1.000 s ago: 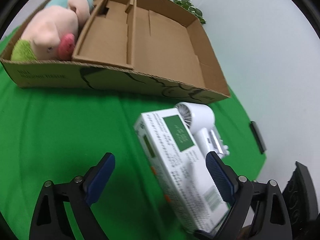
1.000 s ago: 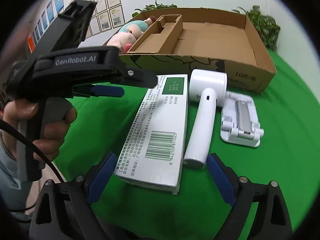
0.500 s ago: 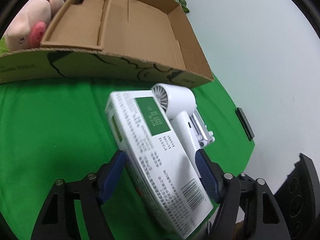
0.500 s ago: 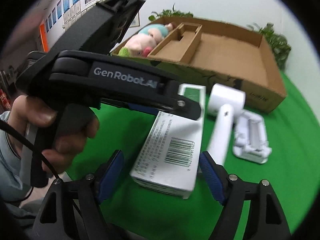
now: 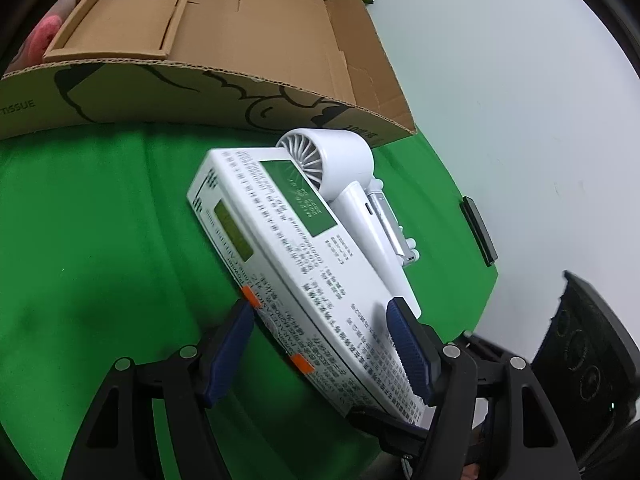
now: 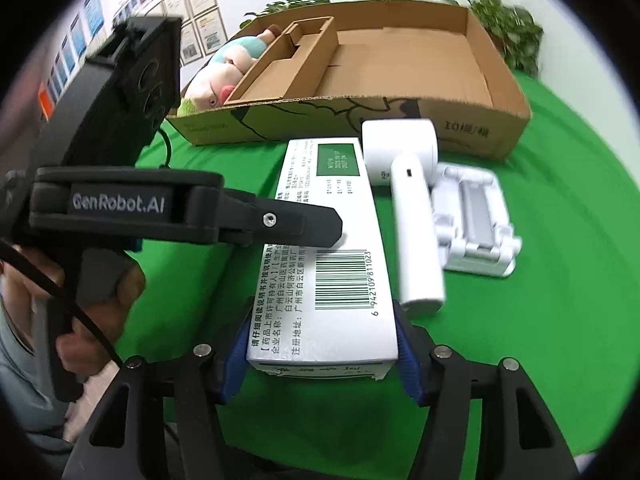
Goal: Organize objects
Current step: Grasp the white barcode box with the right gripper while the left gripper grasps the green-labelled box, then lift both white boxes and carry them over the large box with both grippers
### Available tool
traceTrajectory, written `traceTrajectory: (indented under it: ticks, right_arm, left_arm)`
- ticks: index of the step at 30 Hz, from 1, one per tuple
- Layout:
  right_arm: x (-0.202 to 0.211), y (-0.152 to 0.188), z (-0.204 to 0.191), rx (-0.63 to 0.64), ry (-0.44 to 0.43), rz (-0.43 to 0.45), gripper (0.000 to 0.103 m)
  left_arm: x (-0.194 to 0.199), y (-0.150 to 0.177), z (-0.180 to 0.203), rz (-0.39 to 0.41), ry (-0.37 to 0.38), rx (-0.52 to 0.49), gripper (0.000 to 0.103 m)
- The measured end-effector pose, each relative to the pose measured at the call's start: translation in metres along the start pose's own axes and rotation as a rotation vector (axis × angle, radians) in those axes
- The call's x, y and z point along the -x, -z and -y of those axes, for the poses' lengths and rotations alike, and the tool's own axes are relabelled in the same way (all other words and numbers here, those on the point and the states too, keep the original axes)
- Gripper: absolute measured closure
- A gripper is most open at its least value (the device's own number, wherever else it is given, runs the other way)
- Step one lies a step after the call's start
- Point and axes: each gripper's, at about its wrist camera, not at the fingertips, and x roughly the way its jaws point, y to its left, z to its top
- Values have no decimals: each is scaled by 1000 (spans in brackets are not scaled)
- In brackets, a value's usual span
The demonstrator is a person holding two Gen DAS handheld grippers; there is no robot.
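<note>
**Q:** Status of the load?

**A:** One item is stowed; the plush [image 6: 224, 68] lies inside the carton [image 6: 360, 106], at its left end, beside the insert [image 6: 288, 60]; the rest of the carton floor shows bare cardboard.

**Q:** Items outstanding?

**A:** Three, all on the cloth [image 6: 540, 320] in front of the carton: the box [image 6: 332, 240], the fan [image 6: 412, 216] and the stand [image 6: 476, 220]; the box lies lengthwise, far end near the carton's front wall; the fan lies just beside the box, on the side away from the plush, its head close to the wall; the stand lies just beyond the fan. I judge the task under half done.

**Q:** State of the right tongs?

**A:** My right gripper [image 6: 324, 356] is closed on the box at the end farthest from the carton; both pads look pressed to its long sides; the box appears to rest on the cloth, not yet lifted.

**Q:** State of the left tongs?

**A:** My left gripper [image 5: 320, 352] is narrowed about the same box, nearer the carton than the right one; one pad sits at the box's edge, the other over its top face; whether either pad bears on the box, I cannot tell.

**Q:** Remaining procedure?

**A:** By my estimate: lift the box over the front wall into the bare section; then the fan; then the stand.
</note>
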Motion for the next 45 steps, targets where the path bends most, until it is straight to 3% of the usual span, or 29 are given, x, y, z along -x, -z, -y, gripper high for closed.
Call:
traceTrajectory:
  ticks: [5, 17, 29, 32, 35, 40, 45]
  right_arm:
    - [-2, 5, -1, -96, -105, -6, 44]
    - [3, -4, -22, -27, -18, 58, 44]
    - [36, -91, -28, 9, -24, 322, 44]
    - [44, -117, -20, -12, -51, 360, 44]
    - [42, -148, -14, -32, -97, 376, 44]
    - [34, -188, -8, -24, -138, 387, 44]
    - [14, -206, 8, -65, -164, 353, 44]
  left_arm:
    - [9, -1, -8, -3, -21, 35, 44]
    - [48, -11, 6, 114, -29, -19, 53]
    - [134, -105, 55, 301, -118, -251, 55]
    - [137, -142, 78, 354, -159, -287, 55]
    - [138, -157, 96, 393, -181, -301, 55]
    - [147, -198, 95, 401, -218, -330, 55]
    - [130, -230, 88, 334, -244, -321, 55]
